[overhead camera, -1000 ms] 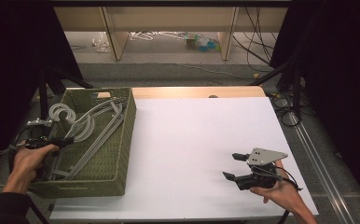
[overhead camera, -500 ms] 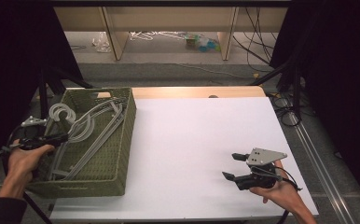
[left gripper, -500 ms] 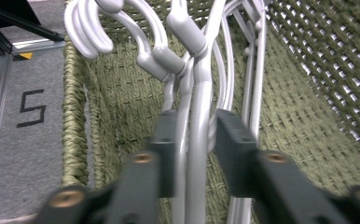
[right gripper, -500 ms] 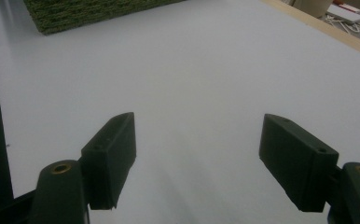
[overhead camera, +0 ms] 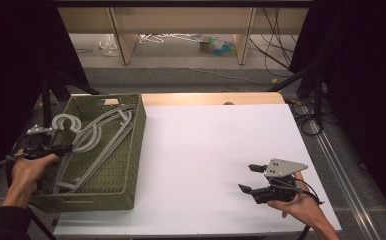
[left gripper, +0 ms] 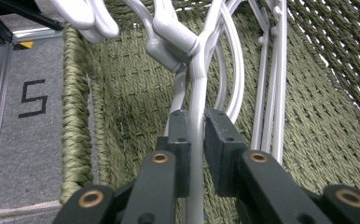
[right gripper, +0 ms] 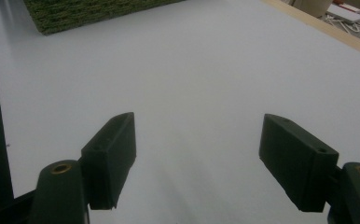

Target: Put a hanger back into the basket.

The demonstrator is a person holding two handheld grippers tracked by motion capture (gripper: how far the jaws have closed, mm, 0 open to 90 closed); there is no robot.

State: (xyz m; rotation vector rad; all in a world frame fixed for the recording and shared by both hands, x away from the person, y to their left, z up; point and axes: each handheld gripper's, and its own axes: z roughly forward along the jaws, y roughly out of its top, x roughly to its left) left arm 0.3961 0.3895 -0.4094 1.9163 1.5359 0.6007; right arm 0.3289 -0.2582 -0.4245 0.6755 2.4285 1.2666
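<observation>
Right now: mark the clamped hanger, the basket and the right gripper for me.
white hanger [left gripper: 196, 93], left gripper view, on the bar just above the shut pads.
green woven basket [overhead camera: 131, 145], high view, on its right wall.
right gripper [overhead camera: 248, 178], high view, midway between its open fingertips.

The left gripper [left gripper: 196, 140] has just been closing its jaws, and now they pinch a thin white hanger [left gripper: 197, 84] over the green basket [left gripper: 80, 121].
</observation>
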